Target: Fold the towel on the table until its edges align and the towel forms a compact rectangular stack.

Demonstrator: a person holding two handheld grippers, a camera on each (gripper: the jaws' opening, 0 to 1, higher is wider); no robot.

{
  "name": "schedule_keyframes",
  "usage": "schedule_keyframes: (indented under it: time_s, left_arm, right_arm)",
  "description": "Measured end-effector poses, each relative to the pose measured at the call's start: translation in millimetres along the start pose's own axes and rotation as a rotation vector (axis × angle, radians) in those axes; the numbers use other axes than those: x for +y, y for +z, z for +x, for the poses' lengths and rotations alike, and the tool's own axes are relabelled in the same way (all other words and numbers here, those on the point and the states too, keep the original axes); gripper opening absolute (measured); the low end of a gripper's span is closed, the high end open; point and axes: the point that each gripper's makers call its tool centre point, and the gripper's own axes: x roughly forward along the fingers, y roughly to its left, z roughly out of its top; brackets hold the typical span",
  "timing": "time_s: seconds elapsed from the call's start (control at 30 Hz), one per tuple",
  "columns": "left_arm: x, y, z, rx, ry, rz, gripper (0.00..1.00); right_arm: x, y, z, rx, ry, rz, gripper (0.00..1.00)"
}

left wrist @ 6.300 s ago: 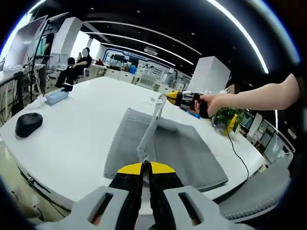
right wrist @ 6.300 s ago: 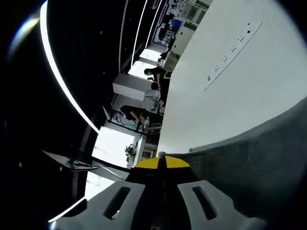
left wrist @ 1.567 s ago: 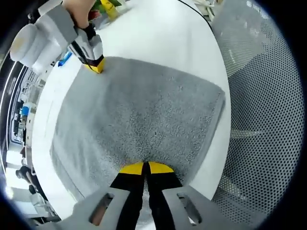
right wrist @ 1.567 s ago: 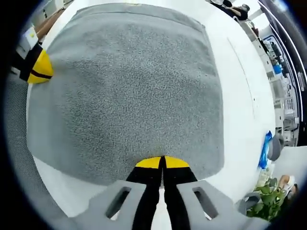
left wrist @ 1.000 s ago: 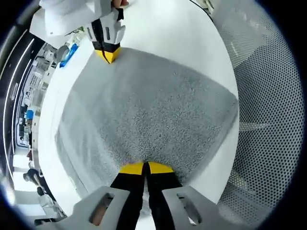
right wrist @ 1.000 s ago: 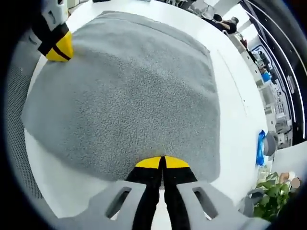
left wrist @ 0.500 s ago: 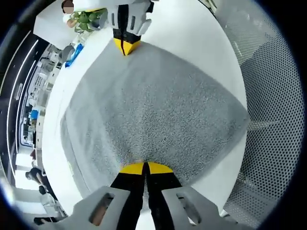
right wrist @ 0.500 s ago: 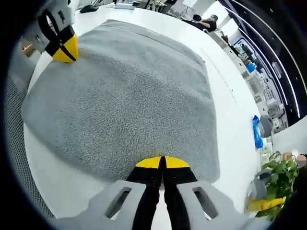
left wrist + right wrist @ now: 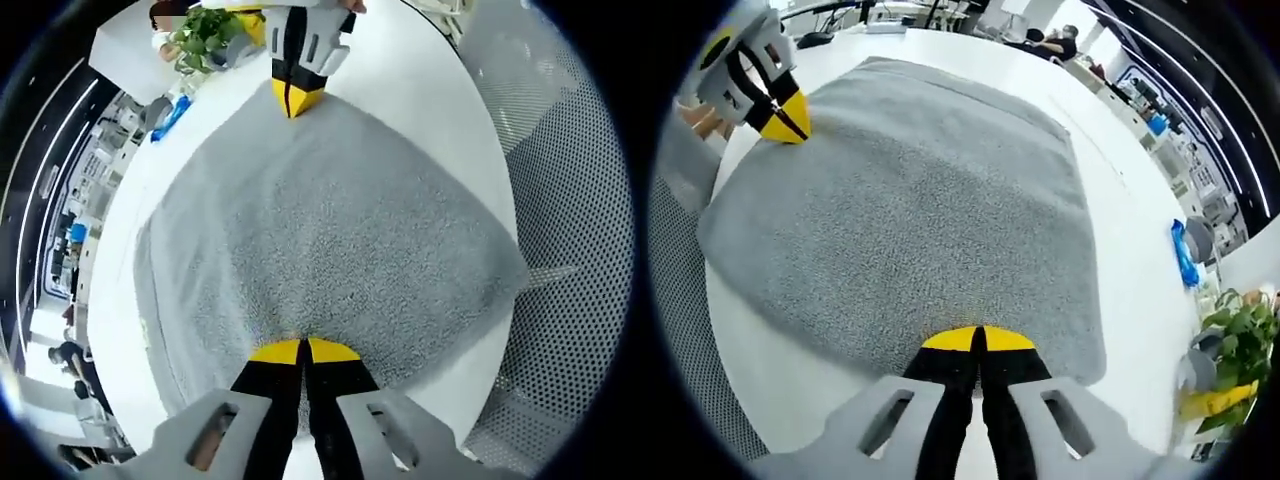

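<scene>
Both grippers, left gripper and right gripper, pinching opposite corners of flat grey towel.

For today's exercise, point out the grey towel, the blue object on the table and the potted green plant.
grey towel (image 9: 910, 210): right gripper view, middle of its top surface.
blue object (image 9: 1185, 258): right gripper view, its middle.
green plant (image 9: 205, 28): left gripper view, its leaves.

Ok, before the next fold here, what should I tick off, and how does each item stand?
1. Left gripper shut on the grey terry towel's edge: ok.
2. Right gripper shut on the towel's edge: ok.
3. Towel lying flat on the white round table: ok.
4. Layer edges aligned: cannot tell; a lower layer seems to peek out along one side.
5. Whole towel on the table: not ok; a corner overhangs near the perforated chair.
</scene>
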Motion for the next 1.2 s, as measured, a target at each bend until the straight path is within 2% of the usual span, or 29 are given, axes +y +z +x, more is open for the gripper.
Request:
schedule_keyframes:
  time_s: [0.03,0.13,0.33,0.57,0.73,1.2]
  left_arm:
    - [1.0,-0.3,0.2,-0.004,0.002,-0.005,0.01]
    - [4.8,-3.3,0.5,-0.019,0.017,-0.147,0.01]
    - [9.2,-5.4,2.0,-0.020,0.032,-0.115,0.01]
    - [15.1,-7.0,3.8,-0.020,0.031,-0.111,0.01]
    - [20.2,-7.4,6.4,-0.020,0.018,-0.108,0.01]
    - [34.3,-7.8,13.7,-0.017,0.013,-0.090,0.01]
  right_arm:
    - [1.5,-1.0,-1.9,-0.004,-0.004,0.007,0.00]
    - [5.6,-3.9,-5.3,-0.020,-0.018,0.038,0.00]
    - [16.5,-8.6,-13.6,-0.069,-0.043,0.049,0.00]
    - [24.0,-11.9,-18.7,-0.092,-0.006,0.115,0.00]
    - [27.3,-12.0,-19.8,-0.091,0.010,0.128,0.00]
    - [41.0,-12.5,-24.6,-0.048,0.016,0.064,0.00]
